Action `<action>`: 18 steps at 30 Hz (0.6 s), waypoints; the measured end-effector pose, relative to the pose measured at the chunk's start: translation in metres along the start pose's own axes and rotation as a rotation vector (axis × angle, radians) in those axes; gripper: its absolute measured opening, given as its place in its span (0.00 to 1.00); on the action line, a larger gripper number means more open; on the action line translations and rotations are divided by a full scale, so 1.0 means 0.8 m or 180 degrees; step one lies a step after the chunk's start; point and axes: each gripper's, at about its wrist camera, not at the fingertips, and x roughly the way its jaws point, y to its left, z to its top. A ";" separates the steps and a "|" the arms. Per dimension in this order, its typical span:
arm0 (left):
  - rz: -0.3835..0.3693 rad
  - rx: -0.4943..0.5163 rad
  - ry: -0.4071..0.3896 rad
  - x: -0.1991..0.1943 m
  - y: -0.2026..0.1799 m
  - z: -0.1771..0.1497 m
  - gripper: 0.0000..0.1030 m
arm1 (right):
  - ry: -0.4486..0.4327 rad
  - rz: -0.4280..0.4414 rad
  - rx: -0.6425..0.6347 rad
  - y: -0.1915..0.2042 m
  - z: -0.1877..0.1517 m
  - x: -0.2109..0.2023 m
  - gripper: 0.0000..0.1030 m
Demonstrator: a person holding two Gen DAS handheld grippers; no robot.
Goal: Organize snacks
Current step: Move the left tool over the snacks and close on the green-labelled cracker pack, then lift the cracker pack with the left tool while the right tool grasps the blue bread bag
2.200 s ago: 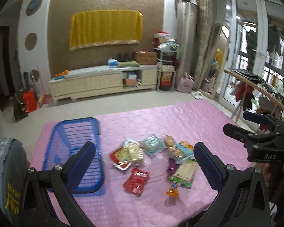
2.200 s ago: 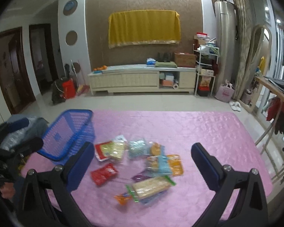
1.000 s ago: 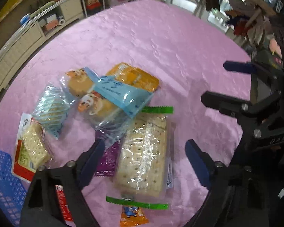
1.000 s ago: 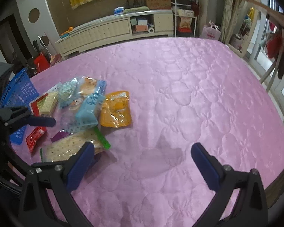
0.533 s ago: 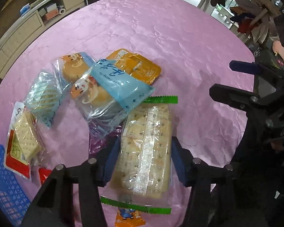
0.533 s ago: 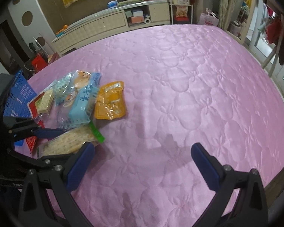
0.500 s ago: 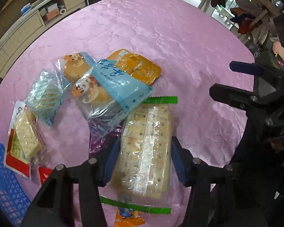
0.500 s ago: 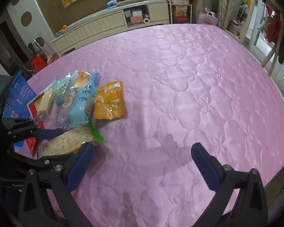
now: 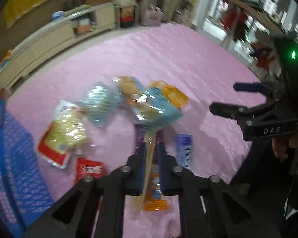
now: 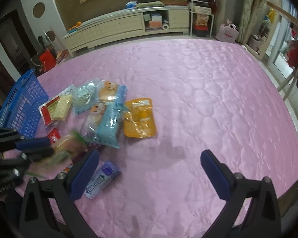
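My left gripper (image 9: 151,148) is shut on the cracker pack (image 9: 147,158), held edge-on and lifted off the pink table; it also shows blurred in the right wrist view (image 10: 65,146). A pile of snack packs lies on the cloth: a light blue pack (image 10: 109,127), an orange pack (image 10: 139,119), a red-and-white cracker pack (image 9: 63,136), a small red pack (image 9: 89,168) and a purple pack (image 10: 101,178). The blue basket (image 9: 8,158) stands at the left. My right gripper (image 10: 149,170) is open and empty over bare cloth, right of the pile.
The pink quilted table cloth (image 10: 208,99) stretches to the right and far side. A long low cabinet (image 10: 129,25) and shelves stand against the far wall. The table's near edge runs just below the grippers.
My left gripper has closed fully on the cracker pack and lifted it, tilting it edge-on. A purple pack that lay beneath now shows. The right gripper has barely moved.
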 end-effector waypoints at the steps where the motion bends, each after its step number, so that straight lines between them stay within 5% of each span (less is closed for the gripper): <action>1: 0.0026 -0.0048 -0.0040 -0.004 0.007 0.000 0.05 | 0.0016 0.0024 -0.0015 0.006 0.003 0.002 1.00; 9: 0.0074 -0.0293 -0.0089 -0.015 0.053 -0.018 0.05 | 0.0110 0.0172 -0.0211 0.058 0.026 0.024 1.00; 18: 0.0117 -0.0394 0.0072 0.011 0.066 -0.037 0.05 | 0.0302 0.0034 -0.0170 0.084 0.043 0.073 1.00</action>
